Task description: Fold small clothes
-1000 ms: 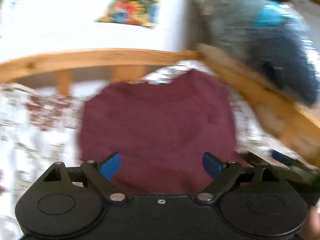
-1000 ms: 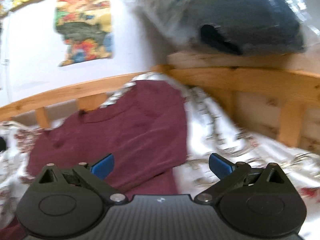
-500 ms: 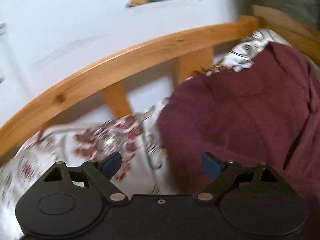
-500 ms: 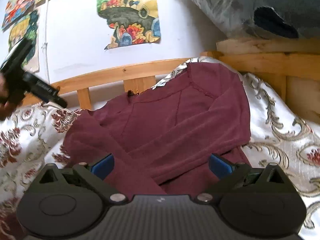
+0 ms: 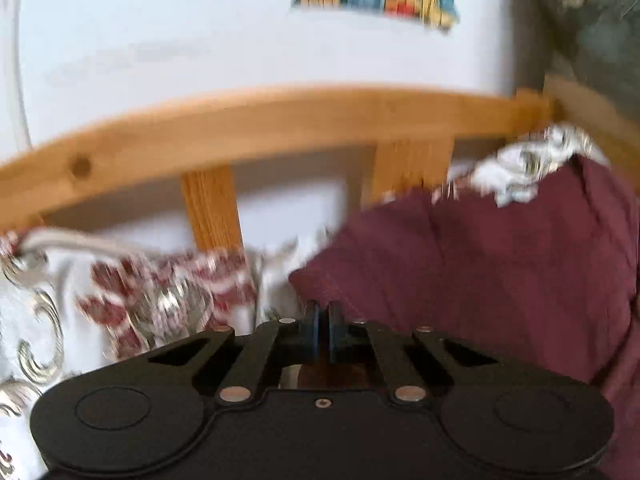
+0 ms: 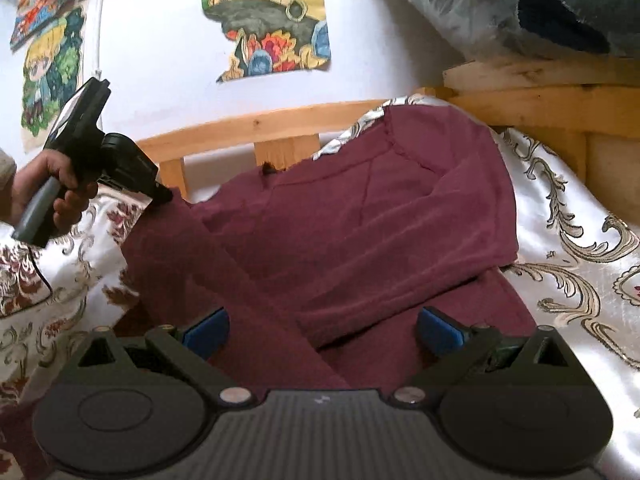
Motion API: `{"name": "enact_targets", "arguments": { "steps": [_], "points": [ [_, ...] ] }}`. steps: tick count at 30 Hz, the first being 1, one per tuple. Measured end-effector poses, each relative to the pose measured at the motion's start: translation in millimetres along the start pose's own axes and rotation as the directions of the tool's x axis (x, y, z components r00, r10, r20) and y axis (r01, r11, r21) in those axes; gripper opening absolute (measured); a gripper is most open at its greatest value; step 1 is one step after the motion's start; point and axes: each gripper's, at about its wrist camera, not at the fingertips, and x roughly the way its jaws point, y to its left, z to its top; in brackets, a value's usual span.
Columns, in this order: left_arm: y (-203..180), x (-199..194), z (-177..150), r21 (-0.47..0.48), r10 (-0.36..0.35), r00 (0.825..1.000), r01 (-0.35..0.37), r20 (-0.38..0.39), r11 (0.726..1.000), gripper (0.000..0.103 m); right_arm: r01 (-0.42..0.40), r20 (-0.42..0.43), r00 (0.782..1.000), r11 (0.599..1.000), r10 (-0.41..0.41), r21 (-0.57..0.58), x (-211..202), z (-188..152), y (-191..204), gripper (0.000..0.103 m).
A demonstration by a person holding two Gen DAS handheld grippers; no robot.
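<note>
A maroon long-sleeved top (image 6: 360, 224) lies on the patterned bedspread (image 6: 560, 248), its right sleeve folded across the body. It also fills the right of the left wrist view (image 5: 500, 272). My left gripper (image 5: 323, 320) is shut on the top's left edge; in the right wrist view it (image 6: 162, 196) pinches the cloth at the top's upper left corner. My right gripper (image 6: 322, 330) is open and empty, low over the top's lower part, its blue pads (image 6: 438, 330) either side of a fold.
A wooden bed rail (image 6: 256, 128) runs behind the top, with a white wall and posters (image 6: 276, 20) above. A plastic-wrapped dark bundle (image 6: 540, 8) sits on the wooden ledge at the right. The bedspread (image 5: 120, 308) spreads left of the top.
My left gripper has closed on the top's left edge; it was open half a second ago. The right gripper has stayed open and moved slightly closer over the top.
</note>
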Motion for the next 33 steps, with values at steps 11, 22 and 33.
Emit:
{"name": "enact_targets", "arguments": {
  "steps": [11,22,33],
  "points": [
    [18,7,-18,-0.077,0.059,0.997,-0.062,-0.044,0.995,0.059,0.018,-0.002,1.000,0.999,-0.019,-0.034,2,-2,8,0.103],
    [-14,-18,-81,0.091,0.084,0.988,-0.072,-0.132,0.993,0.080,0.209,-0.067,0.973,0.964,-0.223,-0.162,15,-5,19,0.103],
    [-15,-21,-73,0.044,0.181,0.976,-0.176,-0.123,0.983,0.087,0.218,-0.107,0.960,0.931,-0.259,-0.293,18,-12,28,0.103]
  ]
}}
